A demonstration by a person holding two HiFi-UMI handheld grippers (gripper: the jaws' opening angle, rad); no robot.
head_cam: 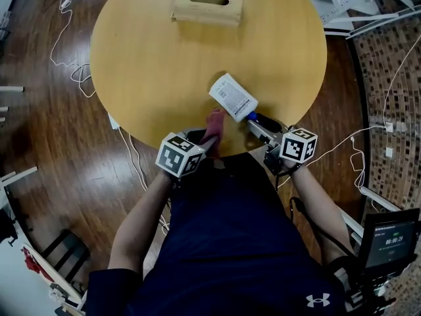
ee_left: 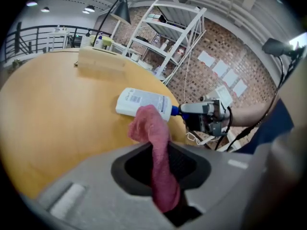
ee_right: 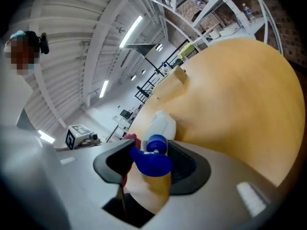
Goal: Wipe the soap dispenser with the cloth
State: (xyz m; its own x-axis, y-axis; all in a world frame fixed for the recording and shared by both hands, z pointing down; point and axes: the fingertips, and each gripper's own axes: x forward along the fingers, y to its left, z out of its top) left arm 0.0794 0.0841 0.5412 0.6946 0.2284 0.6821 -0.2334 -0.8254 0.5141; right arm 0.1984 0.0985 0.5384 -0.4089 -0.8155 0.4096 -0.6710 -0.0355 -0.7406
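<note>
**Item 1, soap dispenser** (head_cam: 232, 96): white bottle with a printed label and a blue pump (ee_right: 152, 159). It lies on its side on the desk (head_cam: 164, 58), close to the near edge. The base points toward the middle of the desk and the pump end toward me, on my right.

**Item 2, cloth** (ee_left: 153, 128): pinkish-red towelling, bunched into a strip. Its free end stands out past my left gripper and touches the dispenser's side near the neck.

**Item 3, my left gripper** (ee_left: 160, 150): jaws drawn tight together on the cloth, which runs up between the pads. The gripper sits at the near edge of the desk, angled downward. Its marker cube (head_cam: 179, 155) is toward my body.

**Item 4, my right gripper** (ee_right: 151, 152): jaws at a middling width with the blue pump head between them. The collar lies against one pad and the spout reaches the other, so I take it as a grip on the pump. Its marker cube (head_cam: 299, 145) sits just off the desk's rim.

**Item 5, desk**: round, light wood top.

**Item 6, wooden box** (head_cam: 207, 5): pale, with a slot in its lid. It stands at the far edge of the desk, well apart from the dispenser.

**Item 7, surroundings**: white cables (head_cam: 66, 38) trail over the dark wooden floor. A white shelf rack (ee_left: 168, 32) stands before a brick wall. A small screen (head_cam: 393, 239) is at my lower right.
</note>
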